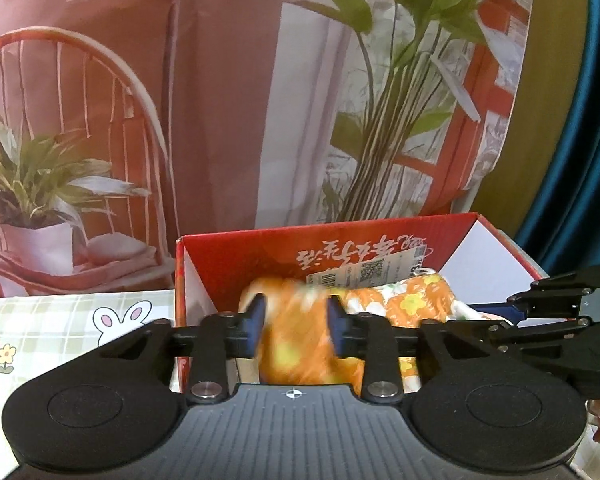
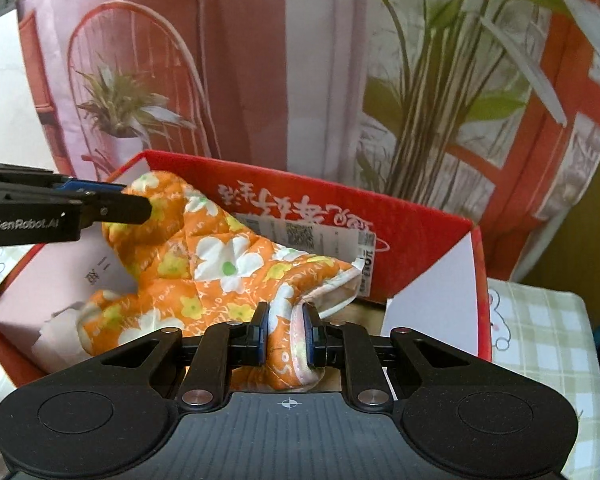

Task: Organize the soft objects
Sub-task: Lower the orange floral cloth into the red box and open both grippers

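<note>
The orange flowered mitt (image 2: 220, 264) hangs into the red box (image 2: 420, 216). The right tongs (image 2: 286, 332) pinch its hem; the left tongs (image 1: 296, 324) stand parted around its other end.

surface: checked bunny-print tablecloth (image 1: 40, 328) | on it: open red cardboard box (image 2: 420, 216)

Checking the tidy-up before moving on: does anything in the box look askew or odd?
The orange floral cloth lies bunched, not flat, in the red box, draped over a paper label. Nothing looks spilled or damaged.
</note>
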Motion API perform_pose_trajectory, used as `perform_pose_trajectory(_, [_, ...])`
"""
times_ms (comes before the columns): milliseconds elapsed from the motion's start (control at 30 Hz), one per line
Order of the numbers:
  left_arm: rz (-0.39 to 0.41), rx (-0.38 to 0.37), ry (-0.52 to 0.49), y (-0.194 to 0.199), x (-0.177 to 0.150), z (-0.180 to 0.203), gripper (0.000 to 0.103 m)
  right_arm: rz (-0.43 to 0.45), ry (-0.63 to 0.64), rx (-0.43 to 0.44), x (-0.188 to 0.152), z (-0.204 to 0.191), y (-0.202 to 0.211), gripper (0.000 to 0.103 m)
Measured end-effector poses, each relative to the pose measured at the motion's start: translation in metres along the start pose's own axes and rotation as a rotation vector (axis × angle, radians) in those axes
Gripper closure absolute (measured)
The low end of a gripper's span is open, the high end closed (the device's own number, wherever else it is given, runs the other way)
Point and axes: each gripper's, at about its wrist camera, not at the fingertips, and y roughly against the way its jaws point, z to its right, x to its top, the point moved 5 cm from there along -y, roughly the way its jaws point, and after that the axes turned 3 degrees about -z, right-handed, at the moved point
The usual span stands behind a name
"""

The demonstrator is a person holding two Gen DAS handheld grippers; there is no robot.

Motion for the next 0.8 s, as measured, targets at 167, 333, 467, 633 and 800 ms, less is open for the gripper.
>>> perform_pose_trajectory(167, [-0.004, -0.004, 0.001, 0.0, -0.001, 0.0, 0.056, -0.018, -0.037, -0.014, -0.004, 0.005, -0.007, 0.088])
perform_pose_trajectory(333, [-0.004, 0.004, 0.007, 0.004, -0.004, 0.001, 0.045, -0.038, -0.012, -0.051, -0.004, 0.002, -0.011, 0.088])
perform_pose_trajectory(467, [0.006, 0.008, 0.006, 0.01, -0.004, 0.001, 0.03, -0.045, -0.001, -0.077, -0.005, 0.0, -0.011, 0.082])
perform_pose_trajectory(633, [-0.001, 0.009, 0.004, 0.021, -0.005, 0.004, 0.011, -0.022, -0.022, -0.089, -0.004, 0.002, -0.004, 0.068])
perform_pose_trajectory(800, [-0.013, 0.039, 0.019, 0.037, -0.013, 0.001, 0.004, 0.041, -0.044, -0.033, -0.006, -0.002, 0.019, 0.037])
